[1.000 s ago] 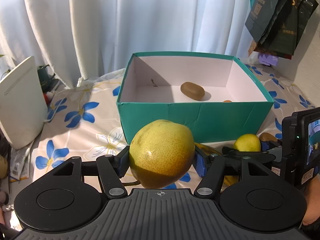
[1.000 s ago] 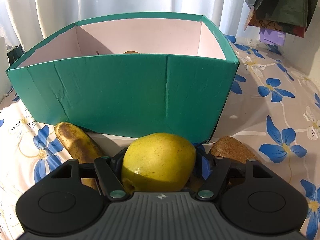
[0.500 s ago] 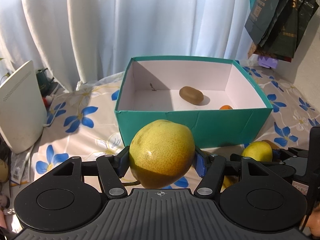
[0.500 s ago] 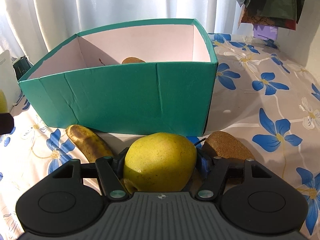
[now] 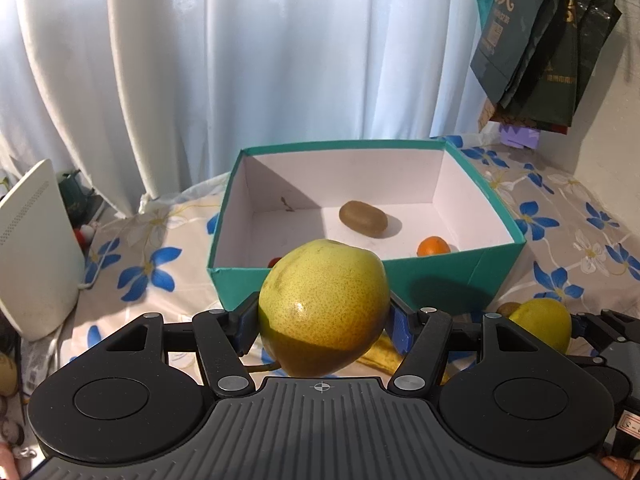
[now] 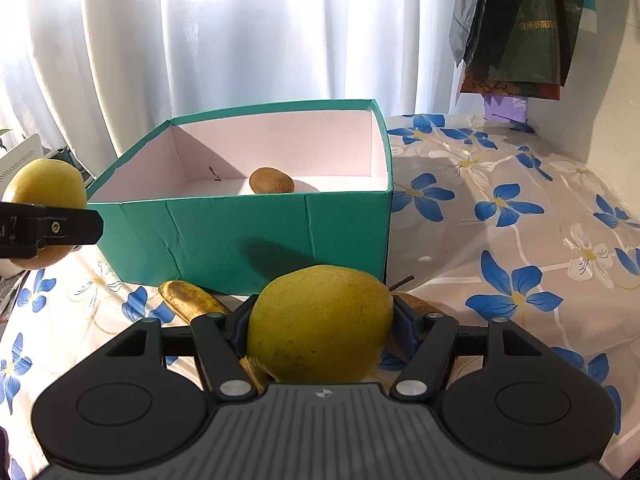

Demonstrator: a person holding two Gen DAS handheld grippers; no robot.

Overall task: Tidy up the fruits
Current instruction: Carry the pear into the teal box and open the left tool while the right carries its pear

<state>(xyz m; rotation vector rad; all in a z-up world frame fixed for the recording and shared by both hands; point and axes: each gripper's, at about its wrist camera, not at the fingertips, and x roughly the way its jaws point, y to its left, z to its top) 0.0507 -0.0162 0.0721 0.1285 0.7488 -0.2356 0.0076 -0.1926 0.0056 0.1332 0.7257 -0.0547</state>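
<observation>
Left wrist view gives me the left gripper (image 5: 322, 320) with its jaws about half open and clamped on a yellow-green pear (image 5: 323, 306), the blue pads pressing it from both sides. I hold it in the air, in front of the near wall of the teal box (image 5: 448, 276). Inside the box I see a kiwi (image 5: 363, 218) near the middle of the white floor, an orange (image 5: 433, 246) close to the near wall, and a sliver of something red at the near wall, half hidden by the pear. At the right edge of that view I can make out my right gripper with its own fruit.

From the right wrist view, the right gripper (image 6: 320, 326) is likewise about half open and gripping a second pear (image 6: 320, 322), pads tight on its flanks, raised over the flowered tablecloth (image 6: 500, 240) just before the box's near right corner. Below it on the cloth lie a browned banana (image 6: 188, 300), touching or nearly touching the box wall, and a brown fruit mostly hidden behind the right jaw. White curtains (image 6: 240, 40) hang behind the box, and dark bags (image 6: 520, 20) hang at upper right.
</observation>
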